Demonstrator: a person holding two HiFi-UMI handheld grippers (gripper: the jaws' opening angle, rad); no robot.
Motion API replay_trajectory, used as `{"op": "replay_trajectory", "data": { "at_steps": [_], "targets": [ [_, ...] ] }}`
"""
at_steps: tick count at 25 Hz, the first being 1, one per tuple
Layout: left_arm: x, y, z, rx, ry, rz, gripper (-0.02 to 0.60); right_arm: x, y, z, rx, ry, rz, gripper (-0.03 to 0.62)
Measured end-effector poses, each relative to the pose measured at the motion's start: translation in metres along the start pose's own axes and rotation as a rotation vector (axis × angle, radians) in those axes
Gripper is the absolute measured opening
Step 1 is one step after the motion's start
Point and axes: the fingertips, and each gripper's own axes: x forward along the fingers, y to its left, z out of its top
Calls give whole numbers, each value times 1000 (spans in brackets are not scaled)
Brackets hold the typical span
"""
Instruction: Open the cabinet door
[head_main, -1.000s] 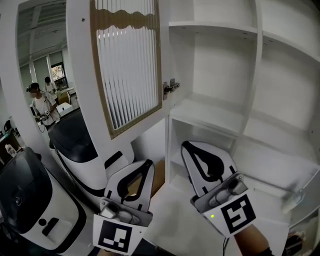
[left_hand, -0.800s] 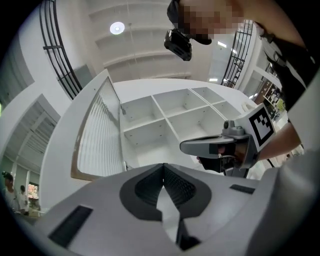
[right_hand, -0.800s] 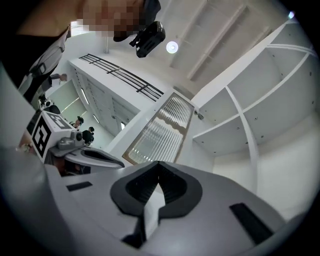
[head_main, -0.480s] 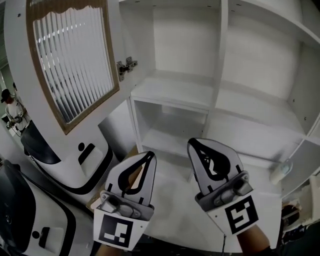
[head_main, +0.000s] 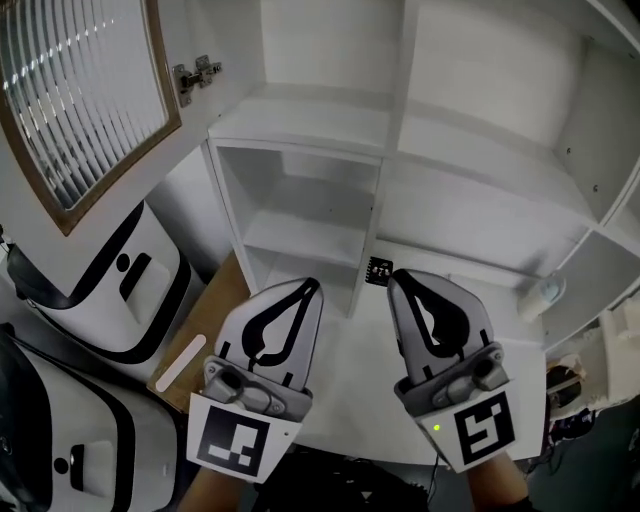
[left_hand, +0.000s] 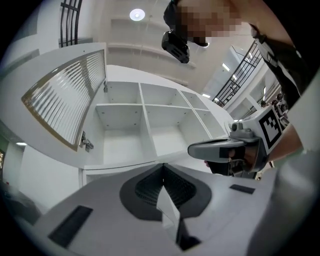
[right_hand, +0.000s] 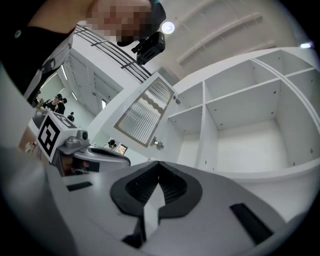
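Observation:
The cabinet door (head_main: 80, 90), white with a wood-framed ribbed glass pane, stands swung wide open at the upper left, its hinge (head_main: 195, 72) bare. The white cabinet (head_main: 395, 130) shows its empty compartments. My left gripper (head_main: 308, 286) and right gripper (head_main: 397, 277) hover side by side below the cabinet's lower shelves, both shut with nothing between their jaws, touching neither door nor cabinet. In the left gripper view the door (left_hand: 65, 100) hangs left of the shelves beyond the left gripper (left_hand: 163, 165). In the right gripper view the door (right_hand: 145, 112) is far beyond the right gripper (right_hand: 158, 162).
White and black machines (head_main: 100, 290) stand at the lower left beside a wooden surface (head_main: 215, 320) with a flat pale stick (head_main: 180, 362). A small black tag (head_main: 379, 270) sits on the cabinet's lower divider. A small white object (head_main: 545, 295) lies at the right.
Both grippers have sunk lower in front of the cabinet and stayed shut. The view has tipped down, so the open door has slid to the upper left corner.

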Motion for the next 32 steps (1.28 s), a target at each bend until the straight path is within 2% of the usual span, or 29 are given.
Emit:
{"op": "replay_trajectory", "data": {
  "at_steps": [8, 14, 23, 32],
  "targets": [
    [0, -28, -13, 12, 7, -71, 0, -35, 7, -46, 64, 125, -50, 3],
    [-5, -41, -26, -1, 46, -84, 0, -52, 23, -70, 113, 171, -23, 3],
    [-19, -47, -48, -43, 100, -90, 0, -67, 34, -92, 160, 220, -47, 3],
    [-23, -48, -55, -54, 111, -96, 0, -72, 36, -100, 174, 248, -60, 3]
  ]
}}
